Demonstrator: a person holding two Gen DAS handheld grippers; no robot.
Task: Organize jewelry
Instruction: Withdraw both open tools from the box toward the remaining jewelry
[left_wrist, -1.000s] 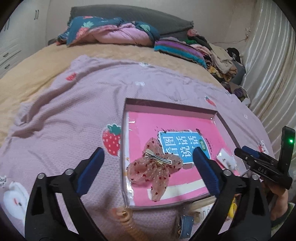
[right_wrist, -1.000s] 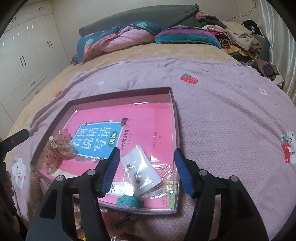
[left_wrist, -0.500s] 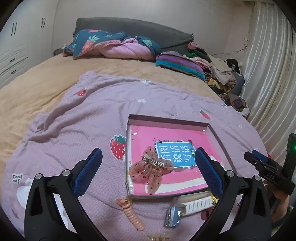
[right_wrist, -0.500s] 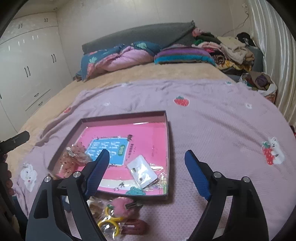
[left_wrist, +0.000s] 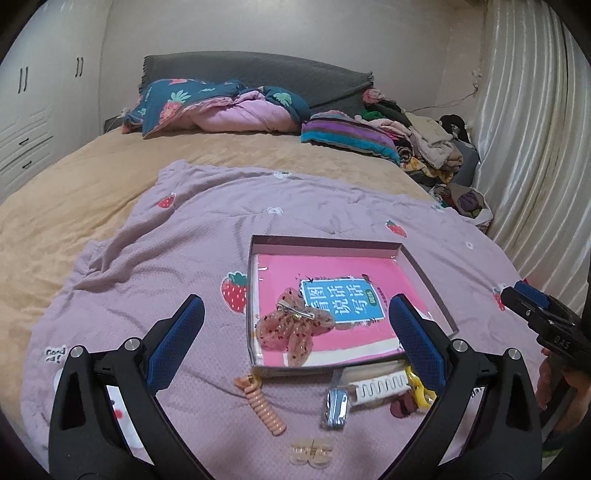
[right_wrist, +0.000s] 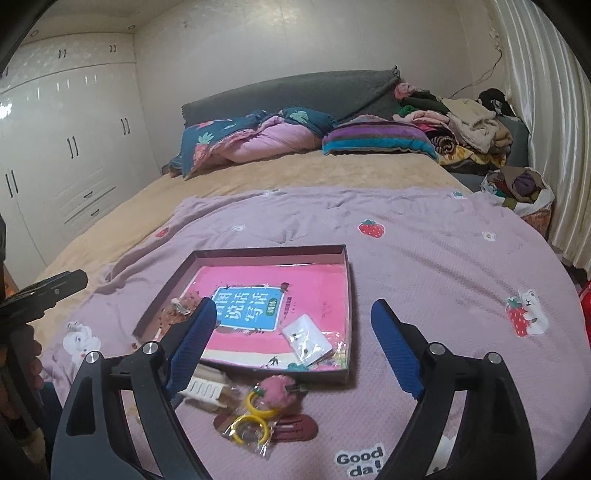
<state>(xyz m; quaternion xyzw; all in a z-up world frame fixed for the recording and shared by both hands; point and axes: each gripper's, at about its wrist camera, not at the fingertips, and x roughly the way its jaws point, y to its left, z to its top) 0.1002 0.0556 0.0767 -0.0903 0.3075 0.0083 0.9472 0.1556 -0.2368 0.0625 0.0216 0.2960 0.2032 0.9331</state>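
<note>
Left wrist view: left gripper held wide, empty, above tray on lilac blanket; sequin bow clip inside tray. Coil hair tie, silver clip strewn nearby. Right gripper jaws just widened, nothing between; earring card in tray, yellow rings outside.

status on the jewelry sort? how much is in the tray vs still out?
Done: bow hair clip and earring card lie in the tray. In hand: nothing; both claws open and empty. Left on the blanket: coil hair tie, yellow rings, dark snap clips, white comb.
</note>
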